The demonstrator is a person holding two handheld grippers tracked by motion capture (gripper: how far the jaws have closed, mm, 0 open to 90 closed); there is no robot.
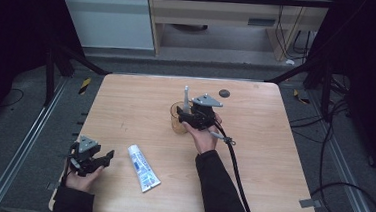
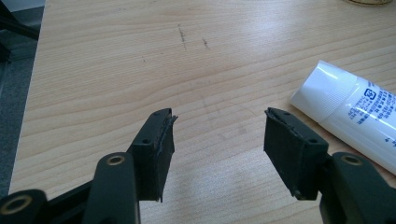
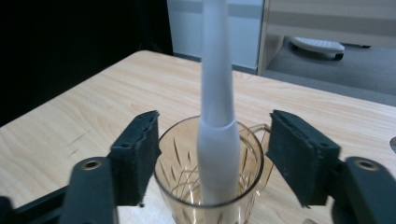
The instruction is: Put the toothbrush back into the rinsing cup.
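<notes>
The toothbrush stands upright in the amber glass mug, right between the spread fingers of the right gripper, and neither pad is touching it. In the right gripper view the white handle rises straight up the middle, its fat lower end down inside the mug, its slim neck running off the top of the frame. One finger sits just outside the mug's rim on one side, the other well clear on the far side, where the mug's handle pokes out towards it. Nothing is pinched there.

From the high view, the right gripper hangs at the mug near the middle of the surface, the toothbrush sticking up beside it, and the person's hand is wrapped around the gripper body, with the cable trailing back towards the near edge.

Over on the other side, the left gripper rests low near the front corner of the surface, its fingers wide apart with bare wood between them. The toothpaste tube lies flat just outside one finger, white cap end nearest the tips, close but not touching. In the high view the tube lies between the two forearms, angled across the wood.

A small dark round disc sits on the surface beyond the right gripper, well apart from the fingers.
</notes>
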